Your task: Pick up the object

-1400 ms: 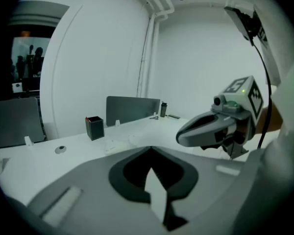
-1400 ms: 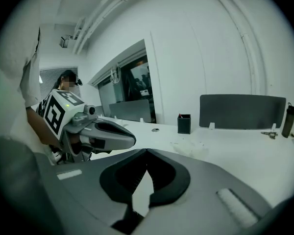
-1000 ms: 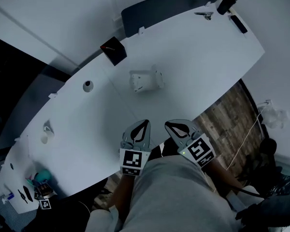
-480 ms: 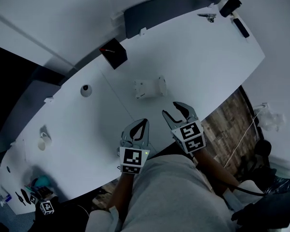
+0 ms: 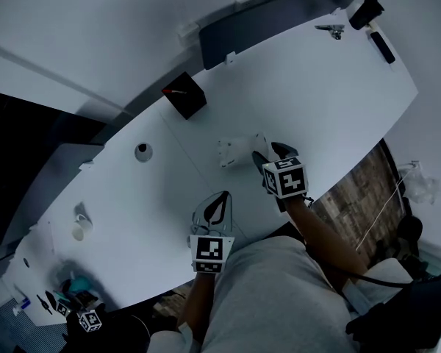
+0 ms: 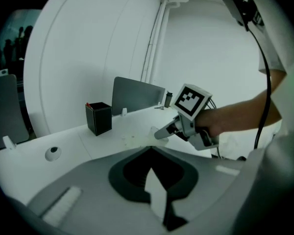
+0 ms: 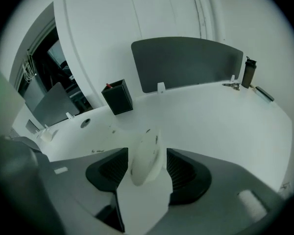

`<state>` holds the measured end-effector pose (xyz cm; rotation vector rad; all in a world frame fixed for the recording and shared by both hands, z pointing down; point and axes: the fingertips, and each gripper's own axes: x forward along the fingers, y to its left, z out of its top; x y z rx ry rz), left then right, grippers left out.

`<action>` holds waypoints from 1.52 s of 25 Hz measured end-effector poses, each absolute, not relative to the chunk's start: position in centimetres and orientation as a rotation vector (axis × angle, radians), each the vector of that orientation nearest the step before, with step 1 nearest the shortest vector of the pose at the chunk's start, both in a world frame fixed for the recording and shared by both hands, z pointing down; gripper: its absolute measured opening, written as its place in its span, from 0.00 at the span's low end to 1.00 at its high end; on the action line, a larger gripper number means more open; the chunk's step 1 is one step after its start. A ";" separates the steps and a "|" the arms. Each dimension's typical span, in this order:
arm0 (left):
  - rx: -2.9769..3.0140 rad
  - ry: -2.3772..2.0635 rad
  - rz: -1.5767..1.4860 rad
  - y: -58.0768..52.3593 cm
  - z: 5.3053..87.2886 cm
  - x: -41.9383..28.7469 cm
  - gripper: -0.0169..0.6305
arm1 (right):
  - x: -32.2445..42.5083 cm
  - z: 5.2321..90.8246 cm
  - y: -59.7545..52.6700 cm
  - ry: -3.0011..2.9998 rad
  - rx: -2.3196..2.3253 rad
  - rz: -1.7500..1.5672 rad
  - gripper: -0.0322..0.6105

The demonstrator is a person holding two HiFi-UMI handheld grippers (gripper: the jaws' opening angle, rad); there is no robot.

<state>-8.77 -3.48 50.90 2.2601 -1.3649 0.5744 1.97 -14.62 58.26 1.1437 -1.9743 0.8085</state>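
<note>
1. On the white table [image 5: 331, 79], about its middle, lies the white object [image 5: 234, 153]. A black box [image 5: 185, 94] stands well apart behind it.
2. The right gripper [image 5: 268, 153] is at the right end of it. Its jaws are opening and are already wide. In the right gripper view the white object [image 7: 146, 155] stands between them with a gap on each side, so nothing is gripped yet.
3. The left gripper [image 5: 217, 201] hangs near the front edge of the table, jaws fully together and empty.
4. I judge that the step in hand is the approach before the grasp. To do it well, bring the jaws further forward until the pads are beside the thick part of the body, keep it centred between them, then close evenly.
5. The shell looks smooth and rounded. A grip on the tip only may slip, so closing slowly and lifting straight up seems safer.
</note>
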 end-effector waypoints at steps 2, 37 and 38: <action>2.263 -1.362 0.571 -3.9 51.0 -8.8 0.03 | 1.6 58.9 -15.1 -1.963 1.126 0.828 0.44; 2.385 -0.792 0.255 -4.5 47.5 -8.8 0.57 | -6.0 44.7 -7.1 -2.232 0.288 -0.694 0.32; 2.428 -0.722 0.251 -4.2 46.9 -8.1 0.60 | -6.6 43.4 -6.0 -2.257 0.235 -0.770 0.32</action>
